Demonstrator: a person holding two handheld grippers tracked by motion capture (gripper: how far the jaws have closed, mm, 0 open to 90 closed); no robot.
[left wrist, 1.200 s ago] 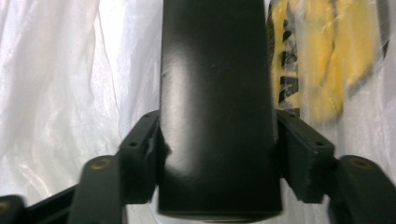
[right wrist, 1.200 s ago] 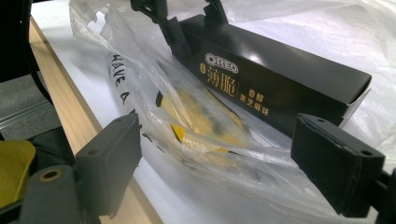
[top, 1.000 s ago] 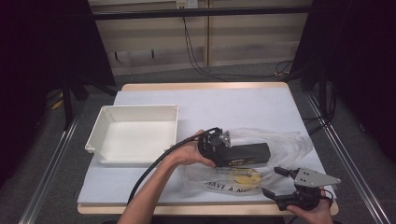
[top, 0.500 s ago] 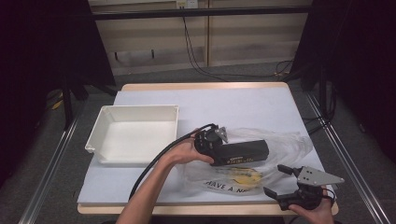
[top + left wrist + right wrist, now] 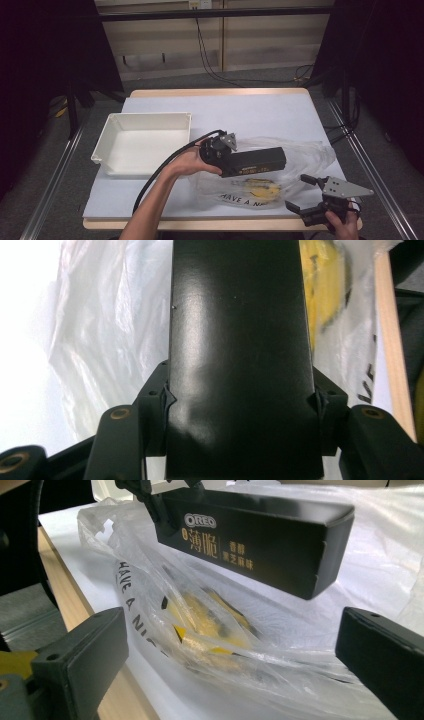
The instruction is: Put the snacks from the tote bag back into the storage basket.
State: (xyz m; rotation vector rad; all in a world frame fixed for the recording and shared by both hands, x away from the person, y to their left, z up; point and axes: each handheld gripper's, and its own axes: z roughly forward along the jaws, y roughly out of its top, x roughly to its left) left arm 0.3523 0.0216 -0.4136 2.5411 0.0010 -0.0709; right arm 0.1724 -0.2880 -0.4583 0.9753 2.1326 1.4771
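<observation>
My left gripper (image 5: 234,161) is shut on one end of a long black Oreo box (image 5: 260,159) and holds it level just above a clear plastic bag (image 5: 300,155). In the left gripper view the box (image 5: 240,340) sits clamped between both jaws. Inside the bag (image 5: 150,605) lies a yellow packet (image 5: 210,620). My right gripper (image 5: 299,193) is at the table's front right corner, aimed at the bag. Its jaws have just been opening and stand wide with nothing gripped; the bag's rumpled edge lies ahead of them.
A white tray (image 5: 145,118) stands empty at the left of the pale blue table cover (image 5: 250,110). The left gripper's cable (image 5: 165,165) loops over the mat beside the forearm. The table's wooden front edge (image 5: 210,225) runs just below the bag.
The left gripper has drawn the box a little left and upward off the bag. The right gripper has stayed in place and its jaws stand wider.
</observation>
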